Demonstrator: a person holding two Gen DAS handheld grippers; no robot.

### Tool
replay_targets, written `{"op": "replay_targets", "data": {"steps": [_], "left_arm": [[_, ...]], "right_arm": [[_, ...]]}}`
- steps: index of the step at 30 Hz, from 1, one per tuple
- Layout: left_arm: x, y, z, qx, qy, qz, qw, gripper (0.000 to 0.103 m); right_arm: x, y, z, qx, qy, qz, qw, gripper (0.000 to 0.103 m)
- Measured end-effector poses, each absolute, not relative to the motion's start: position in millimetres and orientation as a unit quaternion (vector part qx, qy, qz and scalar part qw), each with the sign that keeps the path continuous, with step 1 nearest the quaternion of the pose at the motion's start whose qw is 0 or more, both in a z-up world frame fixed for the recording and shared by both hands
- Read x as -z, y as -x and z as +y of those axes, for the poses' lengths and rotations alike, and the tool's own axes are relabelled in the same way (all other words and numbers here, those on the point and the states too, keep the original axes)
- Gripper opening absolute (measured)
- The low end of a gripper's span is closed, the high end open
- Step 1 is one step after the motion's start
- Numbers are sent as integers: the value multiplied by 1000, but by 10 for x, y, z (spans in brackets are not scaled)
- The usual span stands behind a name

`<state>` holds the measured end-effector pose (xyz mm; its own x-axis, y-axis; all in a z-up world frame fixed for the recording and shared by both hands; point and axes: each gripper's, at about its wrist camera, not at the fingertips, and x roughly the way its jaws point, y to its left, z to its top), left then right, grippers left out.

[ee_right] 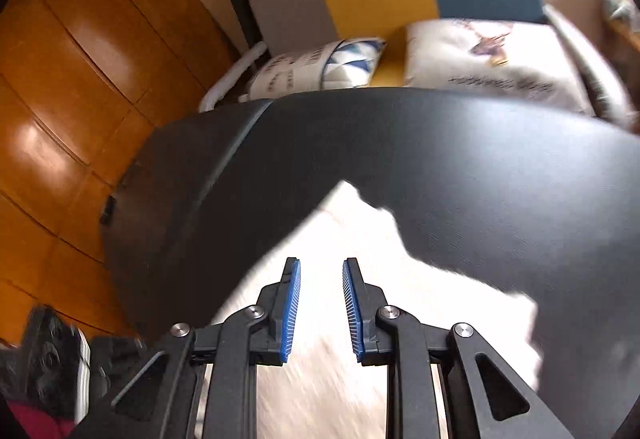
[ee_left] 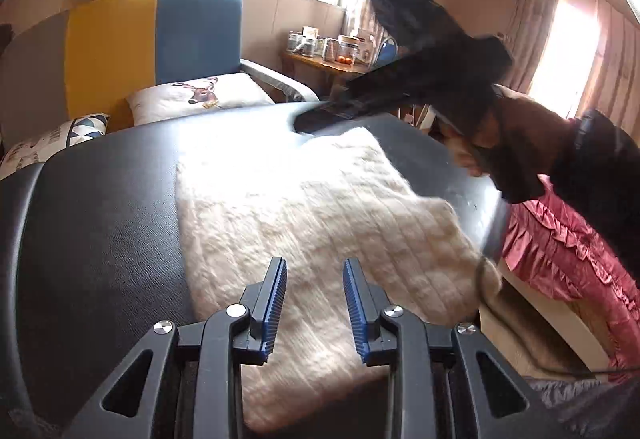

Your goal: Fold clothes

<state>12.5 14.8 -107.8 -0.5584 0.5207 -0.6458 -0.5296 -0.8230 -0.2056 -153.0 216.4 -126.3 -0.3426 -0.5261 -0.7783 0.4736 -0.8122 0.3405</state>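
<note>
lying flat on black counter (ee_left: 100, 223): cream knit garment (ee_left: 304, 223), under both claws. left claw (ee_left: 315, 305) parted, empty. right claw (ee_right: 319, 309) parted, empty, above garment's corner.

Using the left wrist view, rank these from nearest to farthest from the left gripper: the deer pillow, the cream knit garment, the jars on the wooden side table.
1. Cream knit garment: directly under and ahead of the left gripper, spread on the black table.
2. Deer pillow: beyond the table's far edge, ahead and left, on the sofa.
3. Jars: farthest, ahead near the window.
</note>
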Motion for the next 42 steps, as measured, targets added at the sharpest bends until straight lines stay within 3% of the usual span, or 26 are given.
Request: {"op": "replay_targets", "data": {"steps": [6,14,16,17,18,19,21,25,37,42], "left_arm": [[1450,-219,542,-845,420,48,327,29],[1255,-157,387,-850,418,-6,321,30],[1119,-174,215,-858,403,-32,316,32],[1062,-156,115,-861,398,-48,313,35],[1033,-72,-17,-860,399,-73,311,40],[1003,12,-149,-858,400,-99,308,43],[1037,238,-405,-844,416,-159,298,52],[1235,651,-769,-814,456,-237,270,55],[1821,1166,-702,-753,500,-296,309,60],[2024,1303,-522,-730,515,-307,329,68]], "right_arm": [[1613,1114,2706,815,-527,-4,241,21],[1818,906,3106,843,-478,-104,224,21],[1737,856,3142,850,-466,-118,217,30],[1686,809,3182,854,-458,-132,210,58],[1630,751,3231,858,-449,-148,200,100],[1568,667,3272,861,-435,-172,202,103],[1555,547,3344,842,-432,-230,227,103],[1706,453,3390,806,-452,-300,238,103],[2199,754,2967,750,-511,-333,256,103],[2243,825,2904,747,-502,-344,267,103]]}}
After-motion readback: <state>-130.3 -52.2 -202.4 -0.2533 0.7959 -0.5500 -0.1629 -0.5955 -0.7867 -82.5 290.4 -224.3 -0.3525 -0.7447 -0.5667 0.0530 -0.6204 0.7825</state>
